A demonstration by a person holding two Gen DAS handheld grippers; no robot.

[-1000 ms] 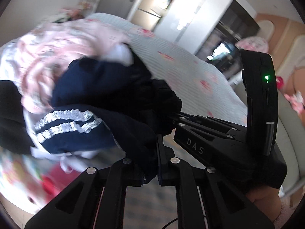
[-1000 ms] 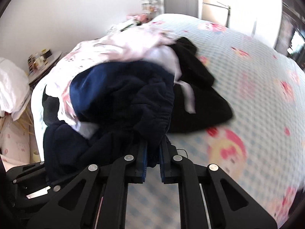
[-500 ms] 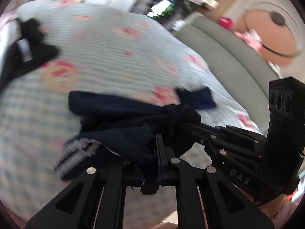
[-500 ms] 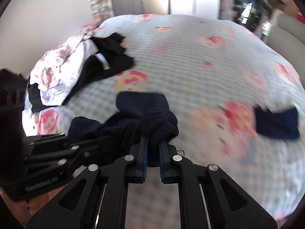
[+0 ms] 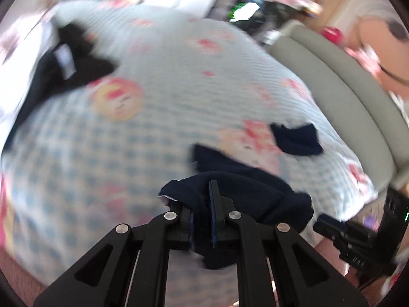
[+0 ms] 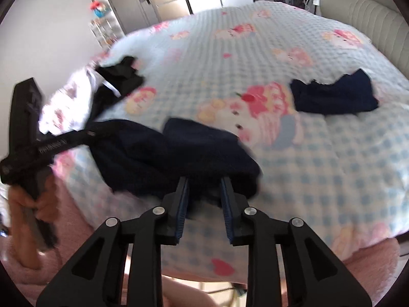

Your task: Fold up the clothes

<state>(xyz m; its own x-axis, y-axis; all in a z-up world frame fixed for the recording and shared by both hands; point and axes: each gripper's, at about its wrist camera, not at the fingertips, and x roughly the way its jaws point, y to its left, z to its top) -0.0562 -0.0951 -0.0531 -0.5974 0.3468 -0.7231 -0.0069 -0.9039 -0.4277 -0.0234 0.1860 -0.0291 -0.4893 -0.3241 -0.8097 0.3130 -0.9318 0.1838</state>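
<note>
A crumpled navy garment [image 5: 242, 186] [image 6: 204, 148] lies on the near part of the bed, stretched between both grippers. My left gripper [image 5: 202, 204] has its jaws slightly parted, and navy cloth still fills the gap and drapes over one finger. My right gripper [image 6: 204, 199] stands open, the garment's edge resting at its fingertips. In the right wrist view the left gripper [image 6: 89, 133] comes in from the left, held by a hand. The right gripper [image 5: 319, 223] shows at the lower right of the left wrist view.
A smaller folded navy piece [image 5: 296, 140] [image 6: 334, 97] lies further along the blue checked cartoon-print bedspread [image 6: 230, 38]. A heap of black, white and pink clothes [image 6: 71, 102] [image 5: 64, 69] sits at the bed's far left. A grey padded headboard [image 6: 370, 12] borders the right side.
Both grippers carried the navy garment away from the clothes heap and down onto the bed. Both were clamped tight on it; now the right jaws are wide apart and the left ones slightly parted.
</note>
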